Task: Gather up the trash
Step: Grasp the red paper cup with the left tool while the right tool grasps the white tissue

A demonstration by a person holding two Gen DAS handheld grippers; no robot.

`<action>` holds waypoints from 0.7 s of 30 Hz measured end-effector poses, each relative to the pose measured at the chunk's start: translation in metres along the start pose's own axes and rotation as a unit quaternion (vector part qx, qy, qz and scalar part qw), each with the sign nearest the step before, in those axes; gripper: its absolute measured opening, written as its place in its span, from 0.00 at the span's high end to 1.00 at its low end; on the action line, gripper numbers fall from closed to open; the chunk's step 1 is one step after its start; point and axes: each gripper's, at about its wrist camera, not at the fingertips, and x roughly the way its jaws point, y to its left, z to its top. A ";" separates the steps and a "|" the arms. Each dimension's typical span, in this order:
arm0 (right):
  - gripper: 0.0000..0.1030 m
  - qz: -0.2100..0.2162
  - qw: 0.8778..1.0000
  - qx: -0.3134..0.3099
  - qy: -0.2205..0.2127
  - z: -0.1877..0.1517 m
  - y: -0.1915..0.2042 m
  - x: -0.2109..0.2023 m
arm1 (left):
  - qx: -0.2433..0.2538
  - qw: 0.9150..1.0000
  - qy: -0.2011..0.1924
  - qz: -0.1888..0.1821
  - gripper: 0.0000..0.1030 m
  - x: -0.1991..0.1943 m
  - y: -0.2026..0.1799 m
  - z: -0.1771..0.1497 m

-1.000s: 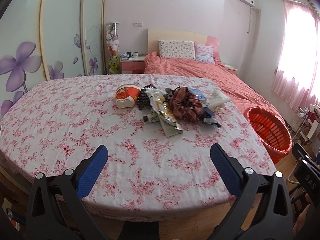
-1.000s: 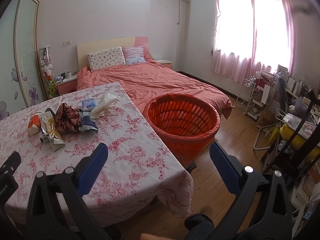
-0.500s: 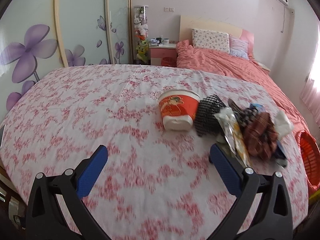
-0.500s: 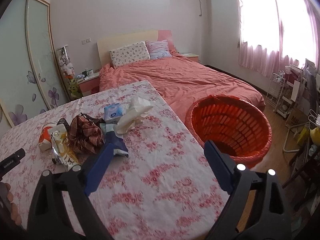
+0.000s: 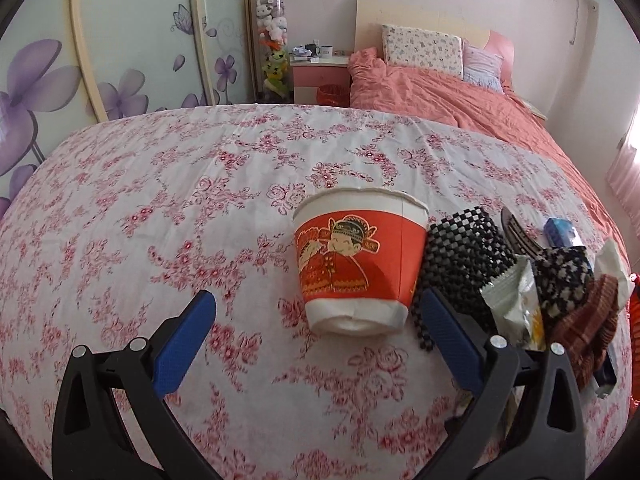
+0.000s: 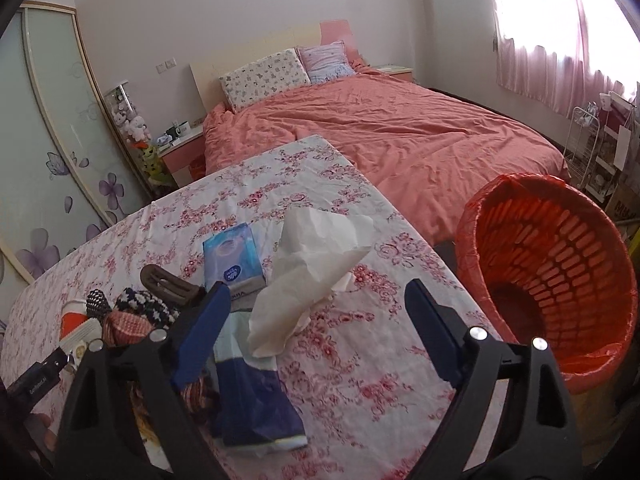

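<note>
A red and white paper noodle cup (image 5: 360, 268) lies on the floral tablecloth (image 5: 160, 208), just ahead of my open left gripper (image 5: 314, 326). Right of the cup lies a pile: black mesh (image 5: 460, 256), a foil wrapper (image 5: 516, 304), dark fabric scraps (image 5: 580, 312). My open right gripper (image 6: 316, 316) hovers over a crumpled white tissue (image 6: 312, 264). Beside the tissue lie a blue tissue pack (image 6: 232, 256) and a blue plastic bag (image 6: 252, 400). An orange trash basket (image 6: 552, 280) stands off the table's right edge.
A bed with a salmon cover (image 6: 400, 128) lies beyond the table. A wardrobe with purple flowers (image 5: 60, 72) lines the left wall. A pink nightstand (image 5: 318, 74) stands by the bed. A wire rack (image 6: 588, 144) stands under the window.
Both grippers have moved forward over the table. The left one has closed in on the noodle cup, the right one on the tissue. Both stay open.
</note>
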 end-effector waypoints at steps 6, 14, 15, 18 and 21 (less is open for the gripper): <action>0.25 -0.013 0.999 0.002 0.047 0.003 0.002 0.045 | 0.010 1.000 0.016 -0.002 0.02 0.018 -0.004 0.007; 0.50 -0.004 0.998 -0.007 0.064 -0.002 0.002 0.059 | 0.001 0.999 0.029 -0.014 0.09 0.034 -0.002 0.013; 0.52 -0.002 0.998 -0.006 0.064 -0.002 0.002 0.059 | 0.000 0.999 0.032 -0.018 0.12 0.036 -0.001 0.015; 0.65 0.007 0.998 -0.007 0.066 -0.002 0.003 0.058 | 0.000 0.999 0.039 -0.025 0.24 0.041 0.001 0.018; 0.68 0.010 0.998 -0.010 0.064 -0.003 0.004 0.056 | 0.005 0.999 0.034 -0.024 0.25 0.041 0.002 0.018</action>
